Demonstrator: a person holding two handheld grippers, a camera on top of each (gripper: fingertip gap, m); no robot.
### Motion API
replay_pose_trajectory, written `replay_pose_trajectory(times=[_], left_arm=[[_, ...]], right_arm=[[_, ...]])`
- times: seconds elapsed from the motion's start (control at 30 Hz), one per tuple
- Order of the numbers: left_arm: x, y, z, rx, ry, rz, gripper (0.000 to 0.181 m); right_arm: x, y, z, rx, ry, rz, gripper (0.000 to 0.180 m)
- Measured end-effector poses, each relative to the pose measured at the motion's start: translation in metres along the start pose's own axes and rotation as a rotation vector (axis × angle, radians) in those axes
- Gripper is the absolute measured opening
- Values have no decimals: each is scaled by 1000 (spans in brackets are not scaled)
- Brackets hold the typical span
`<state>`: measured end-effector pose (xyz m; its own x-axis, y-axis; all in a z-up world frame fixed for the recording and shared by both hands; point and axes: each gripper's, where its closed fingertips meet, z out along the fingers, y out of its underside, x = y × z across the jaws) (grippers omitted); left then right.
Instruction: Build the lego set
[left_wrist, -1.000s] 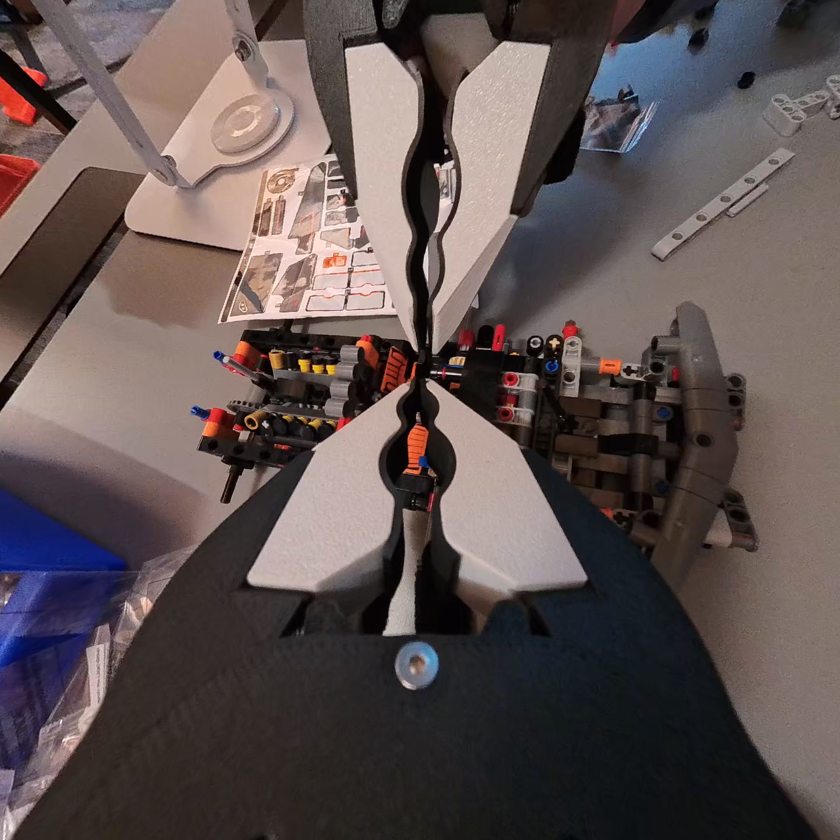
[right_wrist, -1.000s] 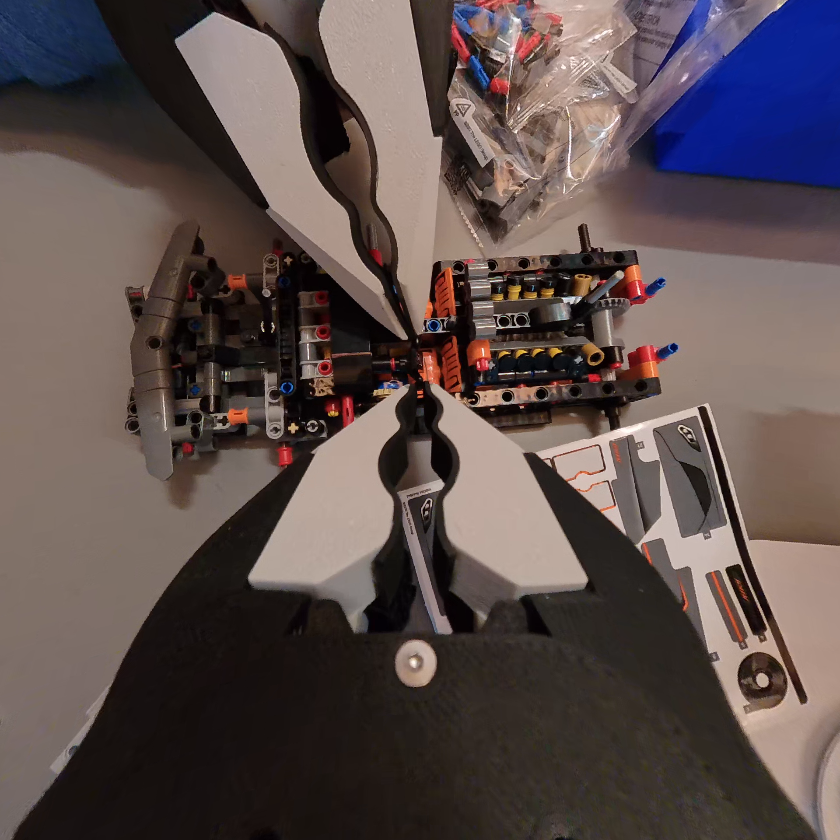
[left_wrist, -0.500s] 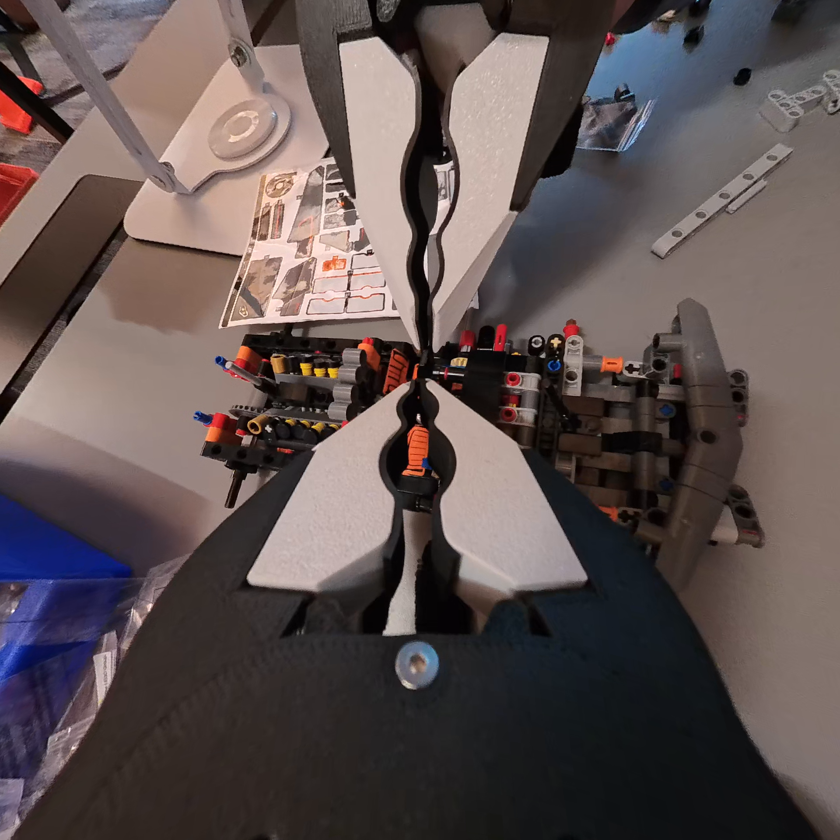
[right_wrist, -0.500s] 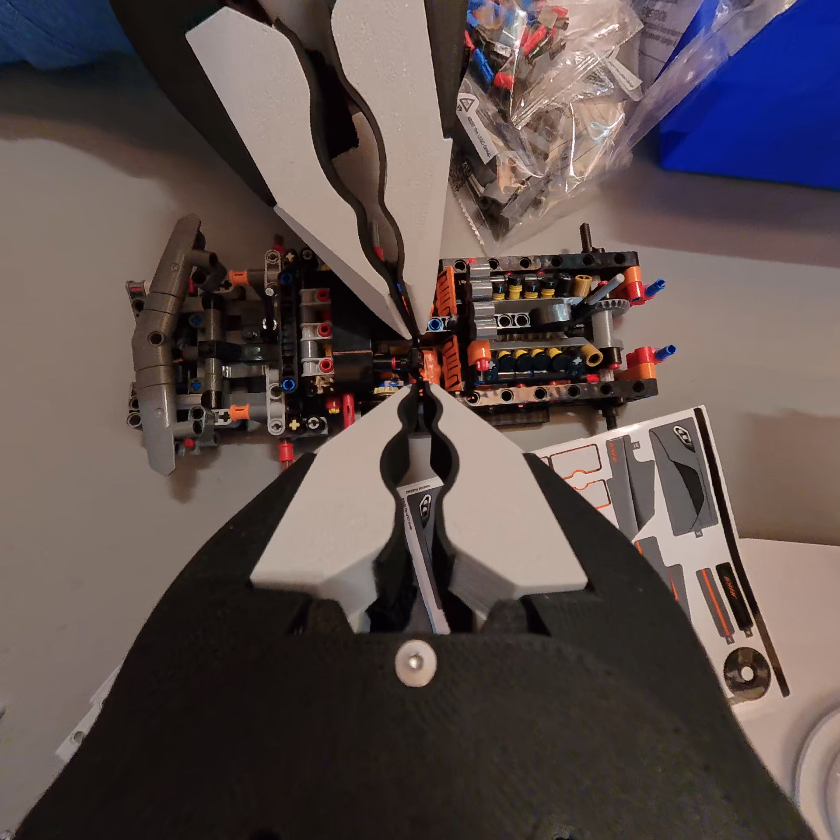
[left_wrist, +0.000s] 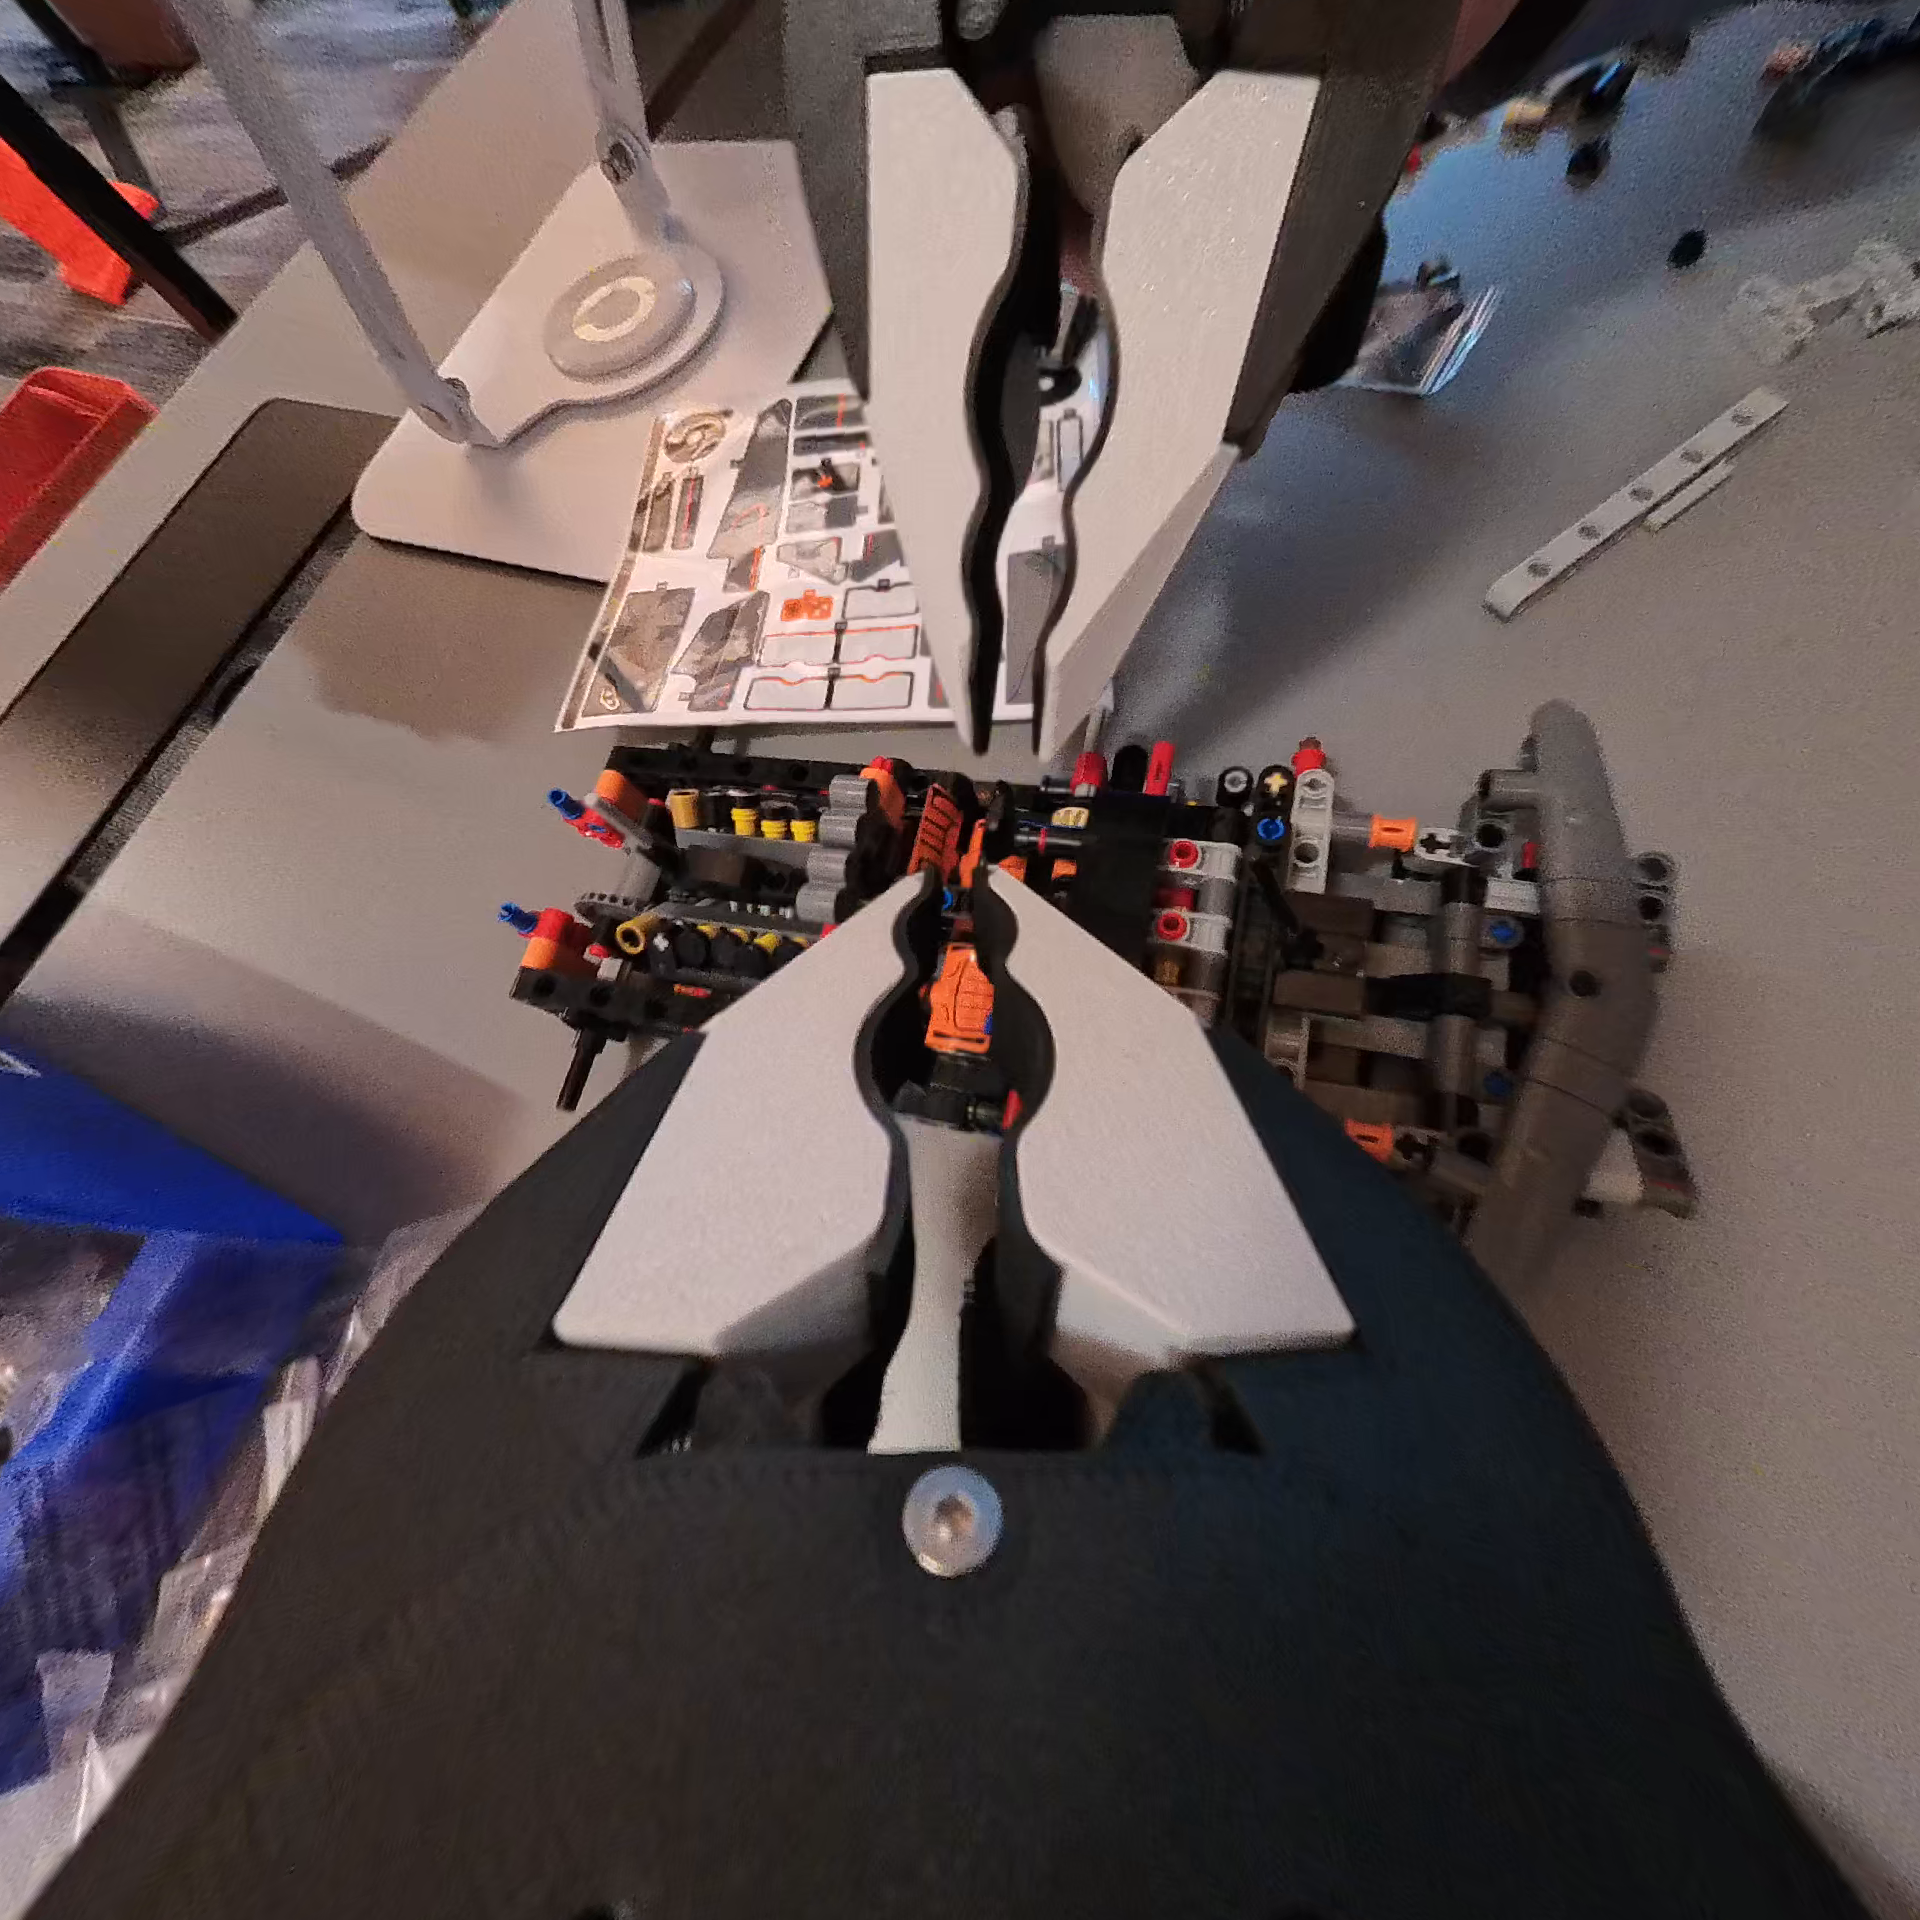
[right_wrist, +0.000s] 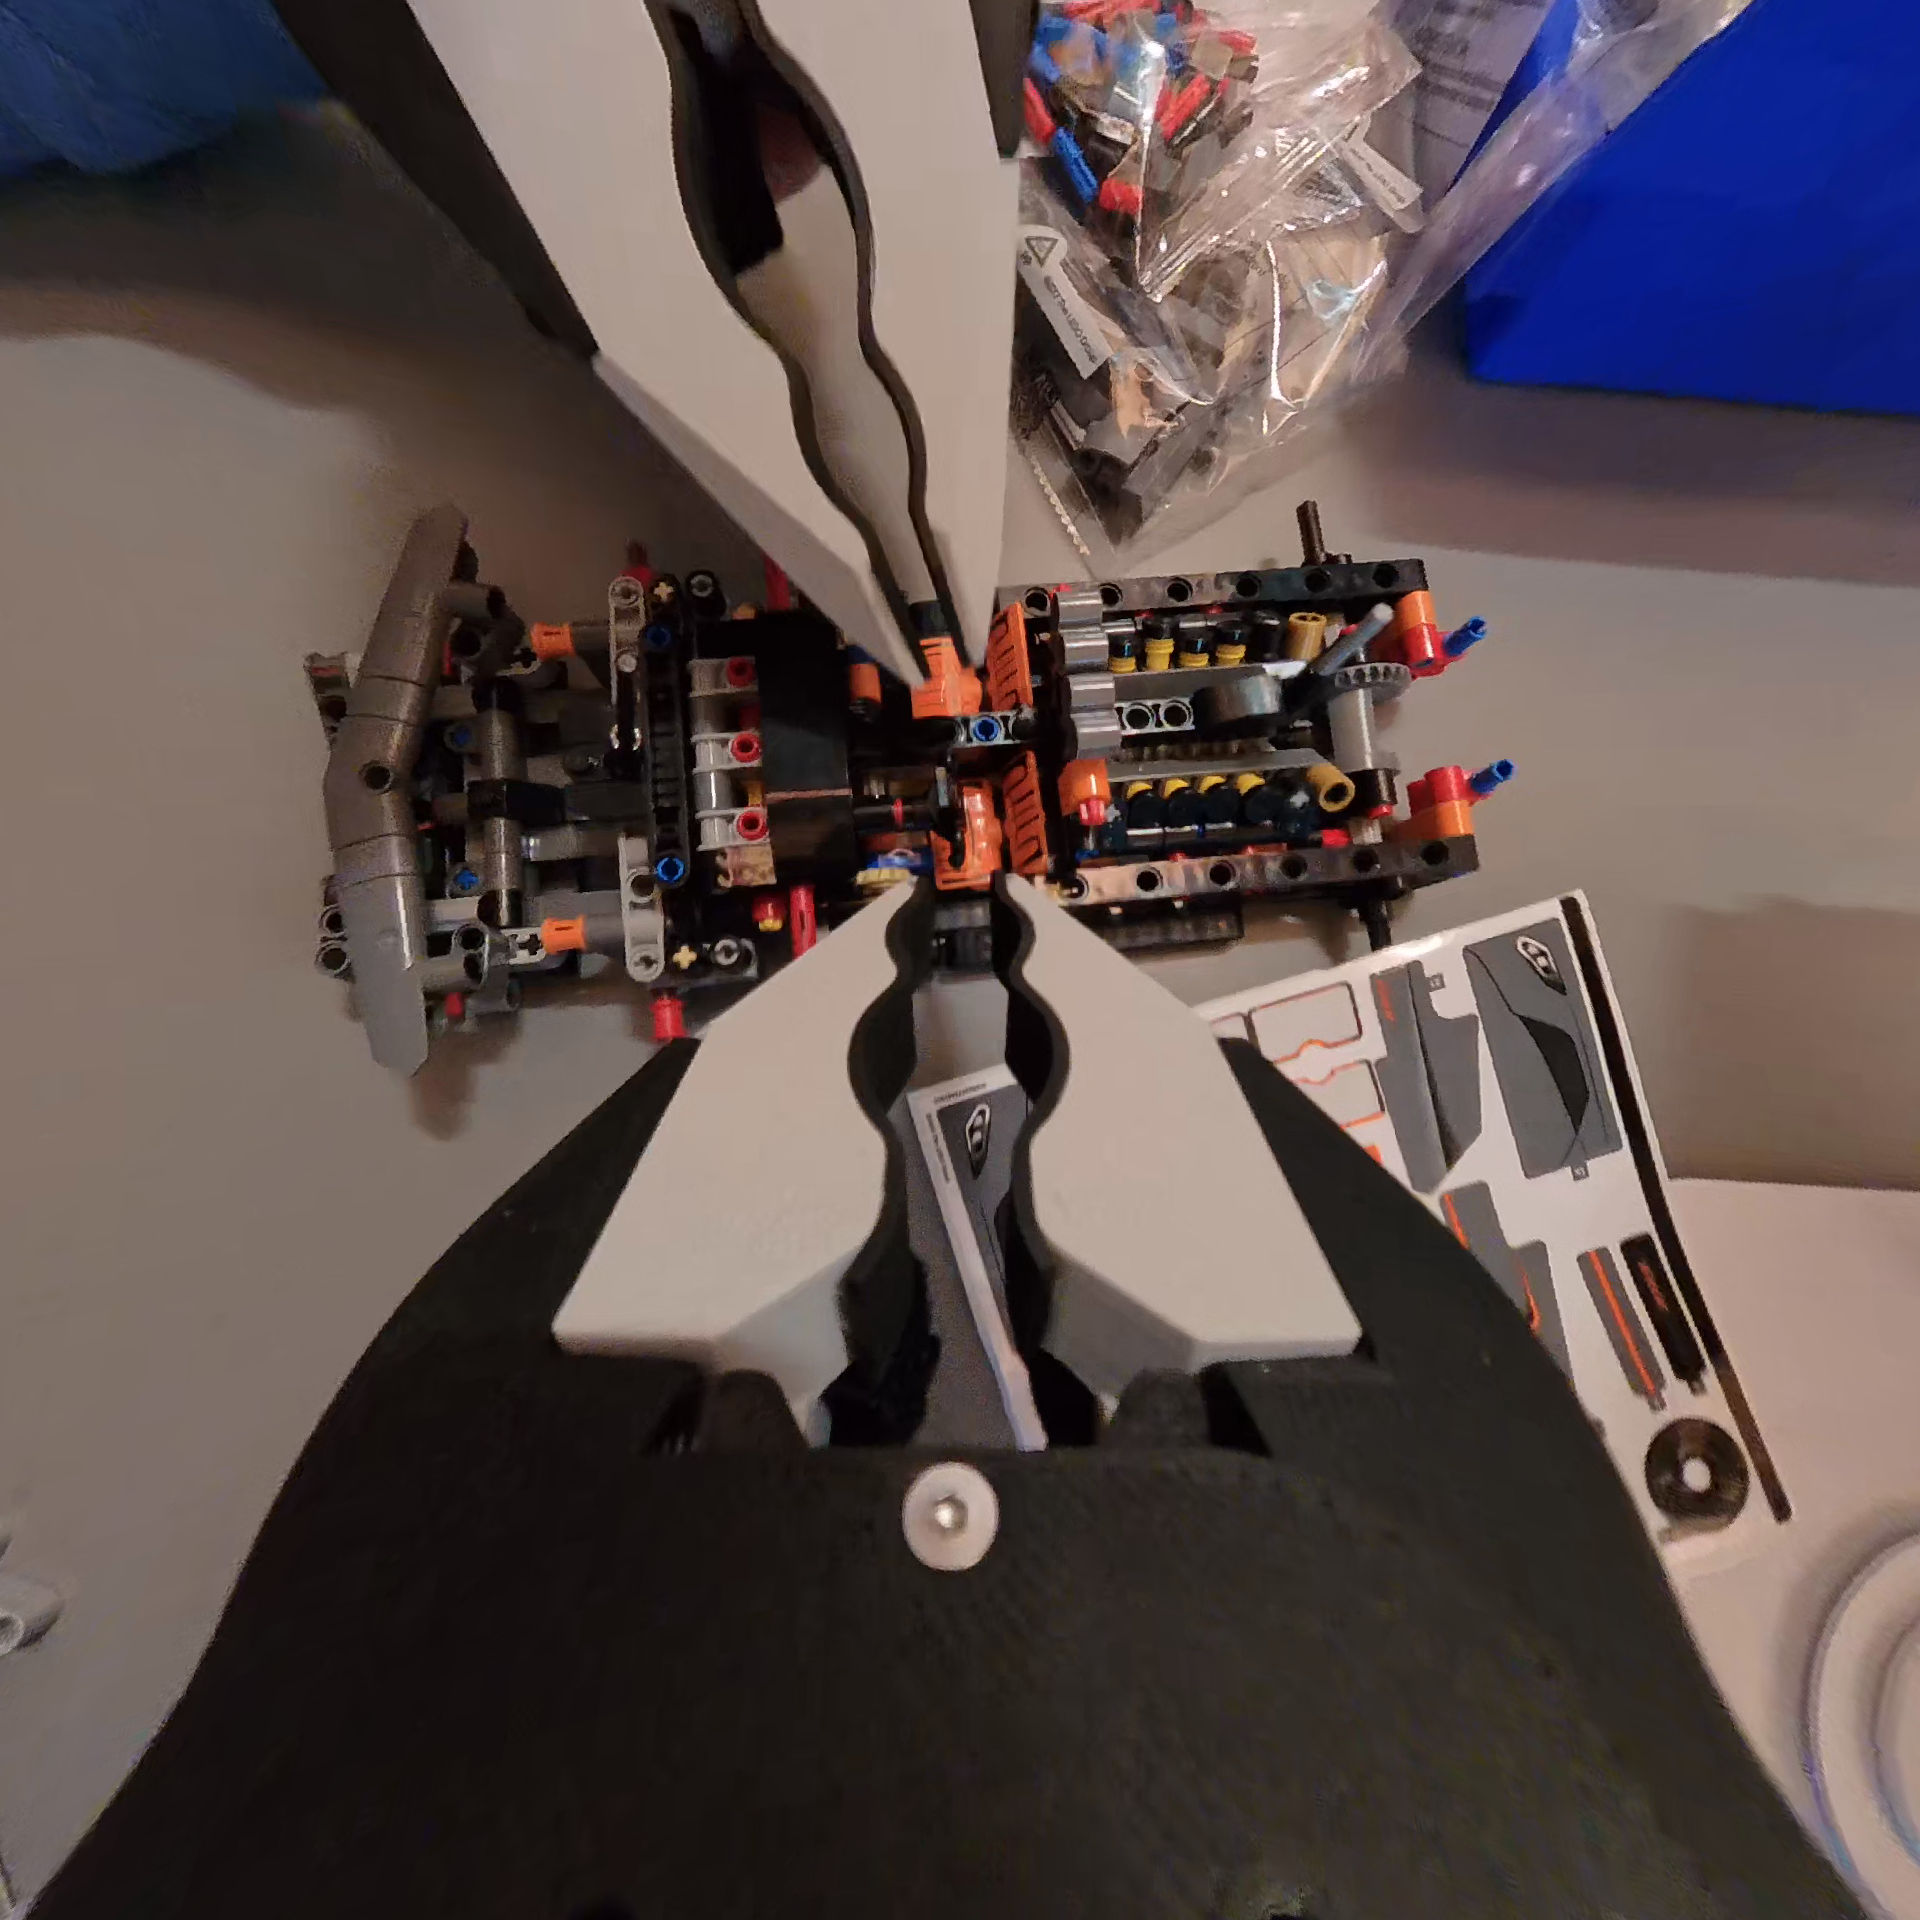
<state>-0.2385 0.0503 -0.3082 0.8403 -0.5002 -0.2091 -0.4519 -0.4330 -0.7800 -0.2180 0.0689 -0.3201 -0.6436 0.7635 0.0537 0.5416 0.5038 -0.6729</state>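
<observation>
The half-built lego car chassis (left_wrist: 1351, 935) lies flat on the grey table, with a dark grey bumper at one end and orange, yellow and red parts along it. It also shows in the right wrist view (right_wrist: 1195, 727). My left gripper (left_wrist: 958, 881) is over the middle of the chassis, shut on a small orange piece (right_wrist: 940, 686) that sits there. In the right wrist view it (right_wrist: 935, 649) comes in from the top. My right gripper (right_wrist: 956, 883) is open and empty at the near edge of the chassis. It (left_wrist: 1008, 743) faces the left gripper from across the model.
A sticker sheet (right_wrist: 1507, 1060) lies beside the chassis. Clear bags of parts (right_wrist: 1195, 208) and a blue box (right_wrist: 1714, 208) are on the other side. A white stand base (left_wrist: 582, 343) is behind the sheet. A grey beam (left_wrist: 1631, 499) and small loose parts lie farther off. The tips of both grippers are at nearly the same place. It is some 15 centimeters from my right tips to the grey beam (left_wrist: 1631, 499).
My right gripper has opened and drawn back from the middle of the chassis, so the two grippers' tips no longer meet. My left gripper stays shut at the model's middle.
</observation>
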Motion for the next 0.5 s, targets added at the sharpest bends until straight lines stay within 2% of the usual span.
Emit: replay_pose_trajectory(times=[0.17,0.5], left_arm=[[8,8,-19,4,10,-38,3],[27,18,-14,-5,11,-21,0]], right_arm=[[-13,-6,-18,60,-16,4,1],[-30,-12,7,62,-42,7,0]])
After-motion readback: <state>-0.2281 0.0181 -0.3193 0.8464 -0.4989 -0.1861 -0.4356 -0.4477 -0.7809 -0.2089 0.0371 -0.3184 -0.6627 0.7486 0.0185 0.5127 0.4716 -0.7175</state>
